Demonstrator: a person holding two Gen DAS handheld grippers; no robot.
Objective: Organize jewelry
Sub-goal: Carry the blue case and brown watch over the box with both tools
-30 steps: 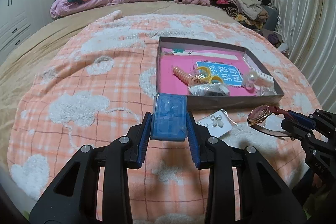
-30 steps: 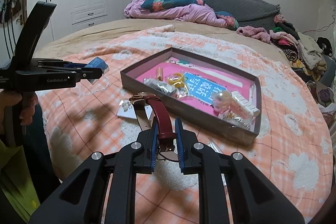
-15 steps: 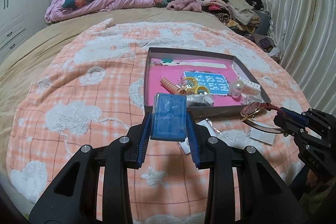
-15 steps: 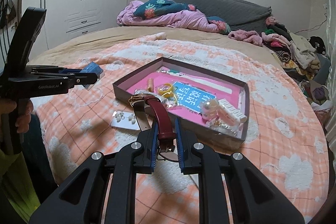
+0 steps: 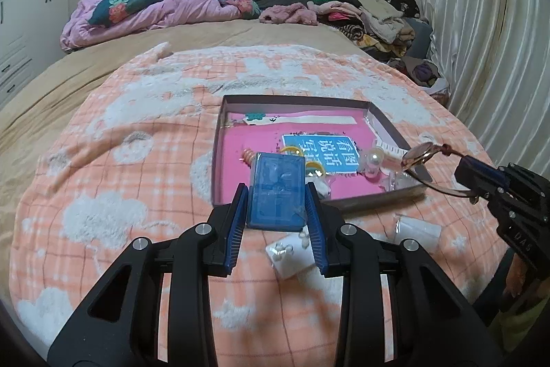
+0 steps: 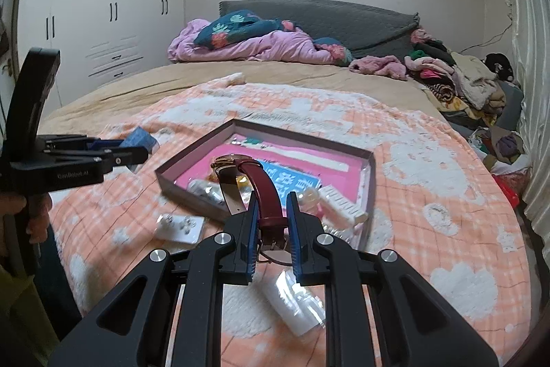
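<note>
Carrying step: left gripper (image 5: pixel 276 212) clamped on blue case (image 5: pixel 277 191), right gripper (image 6: pixel 271 231) pinching red-strapped watch (image 6: pixel 256 191). Next: lowering both into pink-lined box (image 5: pixel 233 160).

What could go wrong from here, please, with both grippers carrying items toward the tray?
1. The red-strapped wristwatch is pinched only at its strap end, so its dangling face could snag the grey cardboard tray rim.
2. The blue plastic case may land on the yellow rings already inside.
</note>
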